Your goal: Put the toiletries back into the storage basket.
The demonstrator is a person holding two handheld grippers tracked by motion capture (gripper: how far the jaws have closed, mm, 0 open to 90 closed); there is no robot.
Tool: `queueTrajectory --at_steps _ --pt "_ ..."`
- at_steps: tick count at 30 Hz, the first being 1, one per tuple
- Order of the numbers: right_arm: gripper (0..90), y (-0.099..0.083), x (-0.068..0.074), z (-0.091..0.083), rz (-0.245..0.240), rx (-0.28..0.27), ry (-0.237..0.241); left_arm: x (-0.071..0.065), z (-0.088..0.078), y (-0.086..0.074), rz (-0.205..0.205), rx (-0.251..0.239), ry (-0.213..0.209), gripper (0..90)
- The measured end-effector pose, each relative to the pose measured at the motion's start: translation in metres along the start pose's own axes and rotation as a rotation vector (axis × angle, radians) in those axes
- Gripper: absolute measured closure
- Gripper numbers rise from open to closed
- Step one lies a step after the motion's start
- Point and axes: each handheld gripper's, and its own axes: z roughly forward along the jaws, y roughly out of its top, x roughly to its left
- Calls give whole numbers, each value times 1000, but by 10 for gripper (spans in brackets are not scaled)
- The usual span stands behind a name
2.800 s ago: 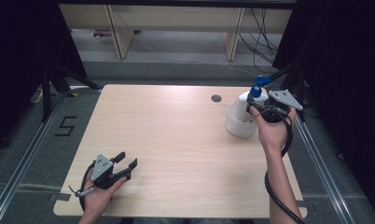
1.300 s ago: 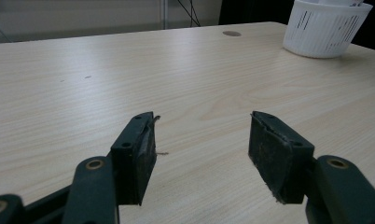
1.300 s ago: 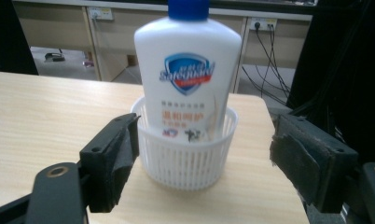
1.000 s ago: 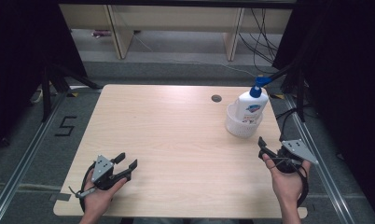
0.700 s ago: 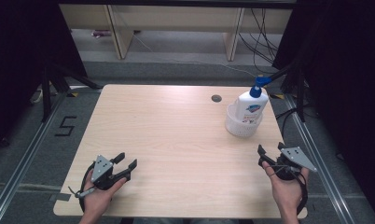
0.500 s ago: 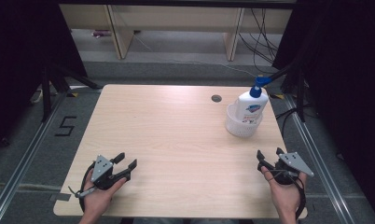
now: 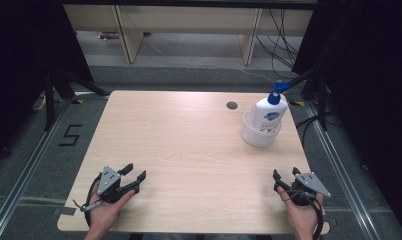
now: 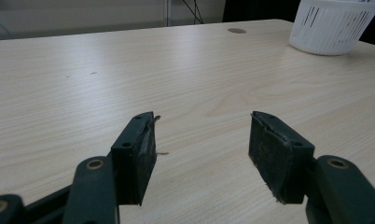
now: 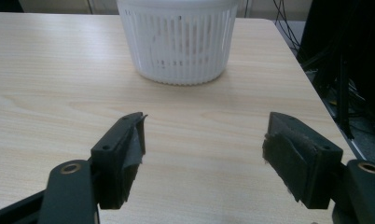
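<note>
Now the white pump bottle with a blue nozzle [image 7: 270,111] stands upright inside the white slotted plastic basket [image 7: 259,135] at the far right of the pale wooden table [image 7: 189,150]. The right gripper [image 7: 287,177] has pulled back from the basket to the table's near edge, its 2 jaws wide apart and empty. The left gripper [image 7: 133,174], well apart from the basket, also gapes empty. The placing looks finished.

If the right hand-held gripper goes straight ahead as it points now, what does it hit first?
Most likely the white basket: it sits directly ahead between the open jaws of the right hand-held gripper, with bare table before it.
</note>
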Motion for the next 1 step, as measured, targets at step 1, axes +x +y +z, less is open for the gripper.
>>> queueTrajectory --at_steps 1 --pt "293 1 -3 1 -49 -5 -1 0 0 0 -1 -2 -2 403"
